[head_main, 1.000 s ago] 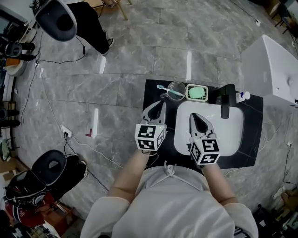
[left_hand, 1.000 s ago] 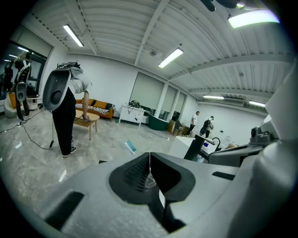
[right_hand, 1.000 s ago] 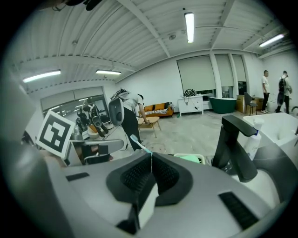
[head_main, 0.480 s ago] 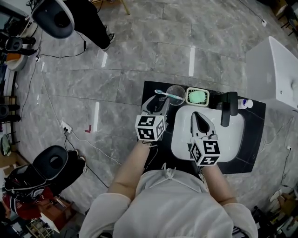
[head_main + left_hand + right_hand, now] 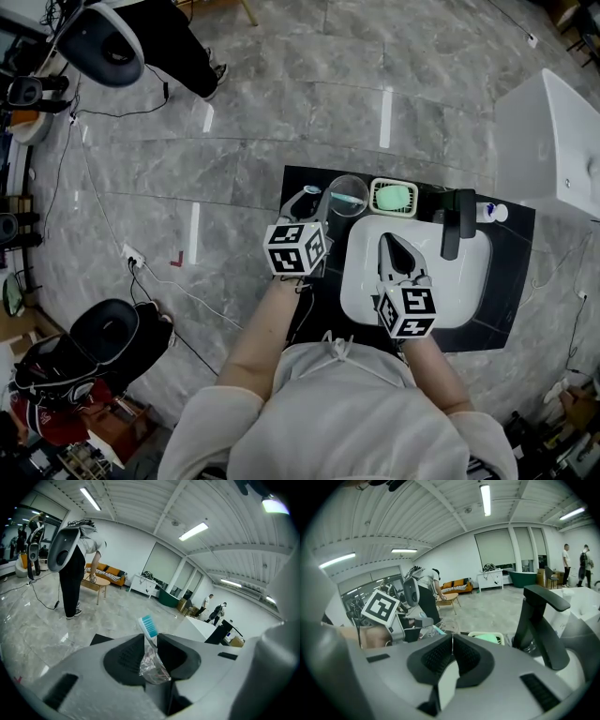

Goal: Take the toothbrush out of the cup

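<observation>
Two hand-held tools work above a black surface (image 5: 502, 302) that carries a white basin (image 5: 455, 281). The left tool (image 5: 309, 195) reaches to the left rim of the clear cup (image 5: 354, 180), which stands at the far edge of the surface, just left of a green soap dish (image 5: 394, 197). The toothbrush (image 5: 345, 198) lies in the cup, its teal handle slanting across the opening and its head end leaning out toward the left tool.

In the left gripper view, the left tool (image 5: 150, 641) is closing on the neck of the toothbrush (image 5: 149, 626): the teal-bristled head stands up just beyond the tips, both pads lie against the stem, and a scrap of clear crinkled film hangs between the jaws below it.

The right tool (image 5: 387, 239) hovers over the basin, near the black faucet (image 5: 452, 223). In the right gripper view, the right tool (image 5: 452, 641) has its jaws together with only a thin seam between the pads and nothing held.
</observation>
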`<action>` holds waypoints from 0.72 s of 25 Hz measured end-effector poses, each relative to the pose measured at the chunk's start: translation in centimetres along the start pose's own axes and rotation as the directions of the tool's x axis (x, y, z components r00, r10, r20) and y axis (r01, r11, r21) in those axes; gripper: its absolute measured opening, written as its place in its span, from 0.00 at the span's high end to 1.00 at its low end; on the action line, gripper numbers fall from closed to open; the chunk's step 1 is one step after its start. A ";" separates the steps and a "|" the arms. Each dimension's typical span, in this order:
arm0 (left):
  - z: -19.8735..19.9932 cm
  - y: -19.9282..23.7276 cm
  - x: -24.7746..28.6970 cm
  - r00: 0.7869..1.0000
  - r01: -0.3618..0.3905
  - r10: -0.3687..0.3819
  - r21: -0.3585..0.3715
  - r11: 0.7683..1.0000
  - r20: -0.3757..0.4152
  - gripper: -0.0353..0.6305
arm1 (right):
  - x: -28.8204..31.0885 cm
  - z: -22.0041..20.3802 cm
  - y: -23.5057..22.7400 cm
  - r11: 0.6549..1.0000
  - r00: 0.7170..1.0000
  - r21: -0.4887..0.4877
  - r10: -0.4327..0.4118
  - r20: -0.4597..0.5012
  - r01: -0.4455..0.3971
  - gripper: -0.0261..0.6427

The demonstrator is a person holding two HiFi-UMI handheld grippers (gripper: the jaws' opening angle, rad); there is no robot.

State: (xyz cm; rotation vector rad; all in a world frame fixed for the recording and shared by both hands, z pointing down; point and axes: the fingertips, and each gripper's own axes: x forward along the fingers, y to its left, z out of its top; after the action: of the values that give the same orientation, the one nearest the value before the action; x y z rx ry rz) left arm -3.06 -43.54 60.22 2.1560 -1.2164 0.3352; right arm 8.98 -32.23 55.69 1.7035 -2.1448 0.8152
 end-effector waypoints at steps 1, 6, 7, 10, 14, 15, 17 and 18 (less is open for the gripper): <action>0.6 0.6 0.1 1.000 0.002 -0.002 -0.004 1.000 -0.001 0.81 | 0.5 0.5 0.5 1.000 1.000 0.000 -0.001 -0.005 0.001 0.92; 1.1 0.6 0.0 1.000 0.015 -0.015 -0.004 1.000 0.000 0.83 | 0.6 0.3 0.6 1.000 1.000 0.001 -0.008 -0.027 0.008 0.92; 1.2 0.4 0.0 1.000 0.020 -0.020 -0.009 1.000 0.002 0.84 | 0.5 0.2 0.5 1.000 1.000 0.001 -0.009 -0.029 0.009 0.92; 1.2 -0.2 -0.1 0.999 0.034 -0.034 -0.017 0.999 0.008 0.86 | 0.2 0.0 0.4 1.000 0.999 0.001 -0.010 -0.032 0.010 0.92; 1.9 -1.3 -0.4 0.999 0.048 -0.048 0.003 0.999 0.025 0.88 | -0.2 0.1 0.7 1.000 1.000 -0.006 -0.004 -0.030 0.004 0.92; 2.2 -1.5 -0.5 0.998 0.049 -0.049 0.017 0.999 0.029 0.88 | -0.4 0.2 0.7 1.000 1.000 -0.006 -0.004 -0.029 0.003 0.92; 2.8 -1.9 -0.9 0.998 0.049 -0.050 0.042 0.998 0.038 0.88 | -0.7 0.5 0.9 1.000 1.000 -0.006 -0.002 -0.026 0.002 0.92; 3.1 -2.1 -1.1 0.998 0.049 -0.051 0.048 0.998 0.044 0.88 | -0.8 0.6 1.0 1.000 1.000 -0.006 0.000 -0.025 0.000 0.92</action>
State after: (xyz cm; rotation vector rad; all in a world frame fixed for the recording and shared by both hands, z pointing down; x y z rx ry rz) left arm -2.14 -44.02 56.48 2.2415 -1.1877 0.2978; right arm 8.28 -31.80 54.48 1.6817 -2.1289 0.8242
